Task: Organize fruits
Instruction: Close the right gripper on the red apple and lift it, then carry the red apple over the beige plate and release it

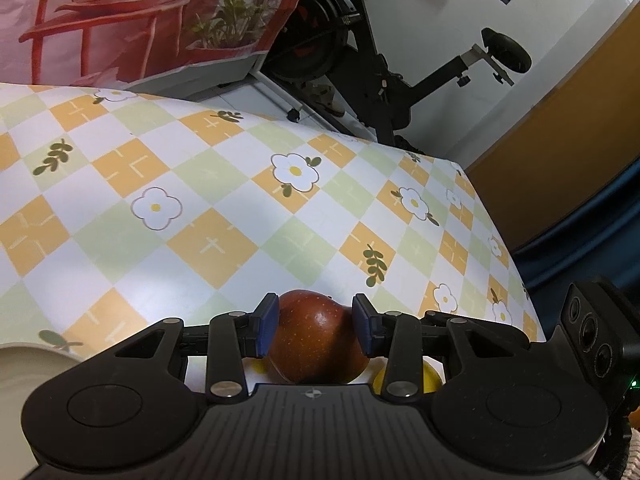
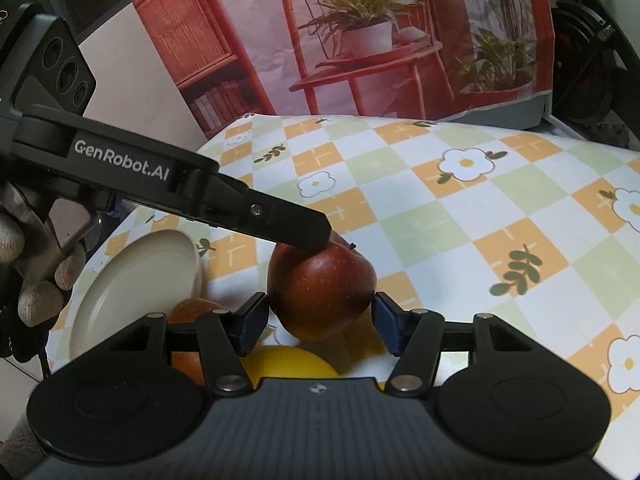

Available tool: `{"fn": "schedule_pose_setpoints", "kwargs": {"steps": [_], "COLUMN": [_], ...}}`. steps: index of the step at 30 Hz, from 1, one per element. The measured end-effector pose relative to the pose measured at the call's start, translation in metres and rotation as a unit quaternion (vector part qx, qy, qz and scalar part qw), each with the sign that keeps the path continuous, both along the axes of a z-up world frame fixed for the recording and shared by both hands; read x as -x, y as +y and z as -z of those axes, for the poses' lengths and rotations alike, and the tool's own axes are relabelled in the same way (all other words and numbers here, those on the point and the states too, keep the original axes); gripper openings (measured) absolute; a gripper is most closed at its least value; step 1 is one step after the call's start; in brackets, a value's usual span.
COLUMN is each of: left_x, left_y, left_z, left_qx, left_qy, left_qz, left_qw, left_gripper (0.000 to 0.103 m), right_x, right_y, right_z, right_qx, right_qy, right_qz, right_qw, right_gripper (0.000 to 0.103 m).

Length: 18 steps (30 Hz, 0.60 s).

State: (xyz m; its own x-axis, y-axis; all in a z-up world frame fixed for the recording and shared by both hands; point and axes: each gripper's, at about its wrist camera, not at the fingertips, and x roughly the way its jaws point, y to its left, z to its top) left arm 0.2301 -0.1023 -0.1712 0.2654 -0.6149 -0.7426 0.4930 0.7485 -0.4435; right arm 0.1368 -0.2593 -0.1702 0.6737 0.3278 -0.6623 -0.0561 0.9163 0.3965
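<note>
Both claws meet at one red apple. Left claw (image 1: 314, 326) is narrow and holds the apple (image 1: 318, 340) between its blue pads (image 1: 267, 322), which press on the fruit's two sides; seen from the right wrist, the left claw's black finger (image 2: 280, 222) comes in from 10 o'clock and rests on the apple's top. Right claw (image 2: 320, 322) stands wider, with the apple (image 2: 322, 292) in its gap; the pads (image 2: 387, 326) look to be just at the skin, but I cannot tell if they press. So the apple lies straight ahead, at 12 o'clock, of both claws, and the left one is nearer because it already grips. The apple's stem (image 2: 352, 246) points toward 1 o'clock, tilted away from the right camera. I judge that the coming move is a handover or a lift, and it depends on which claw keeps the hold. Below the apple lies a yellow fruit (image 2: 290, 362), and at 9 o'clock from it an orange-brown fruit (image 2: 188, 312), both partly hidden. A cream plate (image 2: 136, 284) sits beside them at 9 o'clock, empty as far as can be seen. All rest on a table (image 2: 460, 240) covered with a checked cloth of orange, green and white with flowers. Behind stand a printed backdrop (image 2: 360, 40) of red furniture and plants, and an exercise bike (image 1: 380, 72). A gloved hand (image 2: 36, 280) carries the left claw.
</note>
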Motion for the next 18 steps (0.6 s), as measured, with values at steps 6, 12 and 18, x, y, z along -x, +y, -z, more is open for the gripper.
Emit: {"fn": "schedule_pose_setpoints", "kwargs": {"steps": [6, 12, 18], "left_x": [0.006, 0.014, 0.022], "left_y": [0.023, 0.053, 0.090], "left_z": [-0.013, -0.024, -0.031], "left_qx": [0.003, 0.004, 0.007], "left_qy": [-0.014, -0.025, -0.033], "left_qz": [-0.013, -0.033, -0.059], "left_qw": [0.9998, 0.9991, 0.9977], "left_gripper": [0.043, 0.043, 0.043], "right_x": [-0.004, -0.009, -0.018], "right_y": [0.015, 0.040, 0.077], "right_z": [-0.011, -0.022, -0.032], "right_qx": [0.005, 0.010, 0.020], "right_qy": [-0.011, -0.022, -0.033], "right_qz": [-0.010, -0.029, -0.054], "right_qw": [1.000, 0.999, 0.998], "right_gripper": [0.060, 0.060, 0.060]}}
